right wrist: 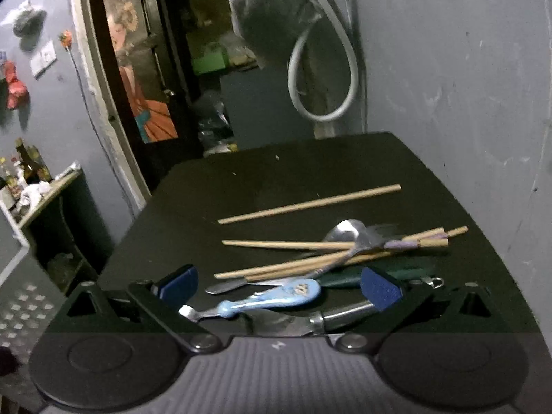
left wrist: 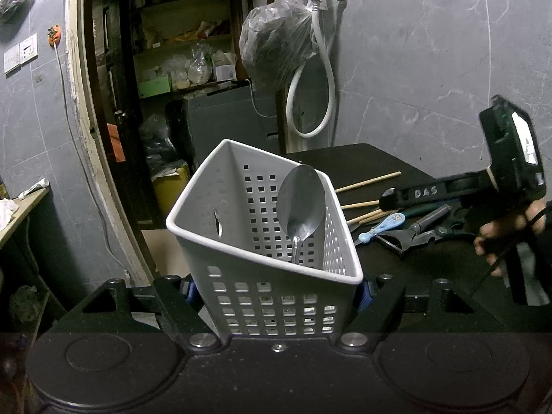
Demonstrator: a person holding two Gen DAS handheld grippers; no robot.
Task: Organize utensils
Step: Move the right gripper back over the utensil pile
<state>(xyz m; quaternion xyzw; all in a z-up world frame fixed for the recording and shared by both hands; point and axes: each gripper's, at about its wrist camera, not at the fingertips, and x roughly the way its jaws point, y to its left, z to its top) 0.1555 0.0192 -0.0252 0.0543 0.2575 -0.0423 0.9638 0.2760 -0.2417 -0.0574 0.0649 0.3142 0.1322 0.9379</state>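
My left gripper (left wrist: 277,291) is shut on a white perforated utensil basket (left wrist: 241,241) and holds it tilted, with a steel spoon (left wrist: 301,203) standing inside. My right gripper (right wrist: 279,284) is open and empty, low over a pile of utensils on the black table (right wrist: 310,165): a blue-handled utensil (right wrist: 272,298) between its fingers, wooden chopsticks (right wrist: 310,203), a steel spoon (right wrist: 346,233), a dark green handle (right wrist: 345,277) and a metal-handled tool (right wrist: 345,314). The right gripper also shows in the left wrist view (left wrist: 393,200), above the pile.
The table stands against a grey marbled wall (left wrist: 431,51) on the right. A white hose (left wrist: 324,79) and a plastic bag (left wrist: 276,45) hang behind it. An open doorway with cluttered shelves (left wrist: 179,51) lies beyond. A side shelf (right wrist: 41,189) stands at left.
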